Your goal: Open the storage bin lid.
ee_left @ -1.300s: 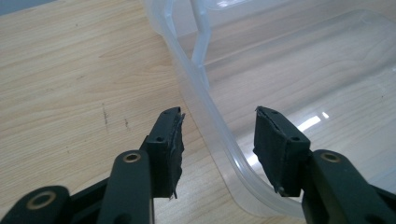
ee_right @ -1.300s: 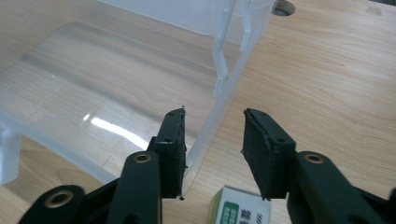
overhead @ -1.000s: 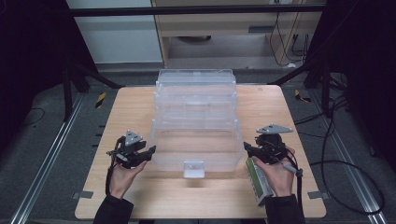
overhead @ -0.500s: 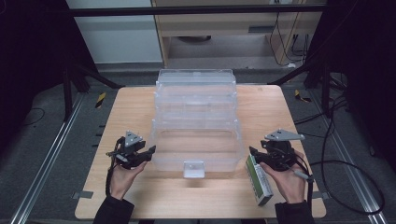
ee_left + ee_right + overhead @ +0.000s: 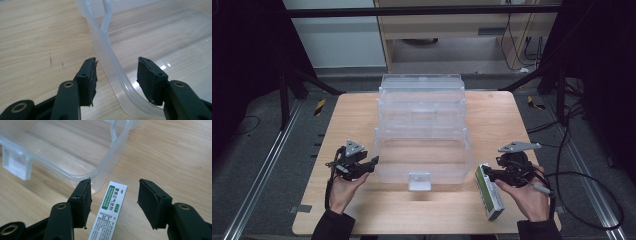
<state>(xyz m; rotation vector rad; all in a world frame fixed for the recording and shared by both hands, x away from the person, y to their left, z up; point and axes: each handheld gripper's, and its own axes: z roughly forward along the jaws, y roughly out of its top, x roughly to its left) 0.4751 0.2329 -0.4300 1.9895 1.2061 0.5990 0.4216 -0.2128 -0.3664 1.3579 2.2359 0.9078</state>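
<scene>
Item: clear plastic organiser box [image 5: 422, 130], tiered, lid swung open, standing mid-tabletop [image 5: 357, 107]; its front tray with a small latch tab [image 5: 420, 181] faces the person.

Item: small white-and-green carton [image 5: 490, 192], lying flat on the tabletop just beside the box's front right corner, outside it.

Left tool [image 5: 360, 167]: open, jaws having just been widening; in the left gripper view the box's rounded rim [image 5: 112, 65] runs between the pads [image 5: 91, 78], which stand apart from it on both sides, so nothing is gripped.

Right tool [image 5: 492, 176]: open, jaws having just been widening; in the right gripper view the carton [image 5: 110, 213] lies on the wood between and below the pads [image 5: 83, 200], untouched by them.

Step in hand, as judged: both tools stand released, the box steadied in place, the carton waiting to be packed.

Next move, as judged: lower the right tool over the carton's narrow sides, close squarely, lift clear of the rim and carry it into the front tray; the left tool may need to pinch the rim so the light box does not slide.
</scene>
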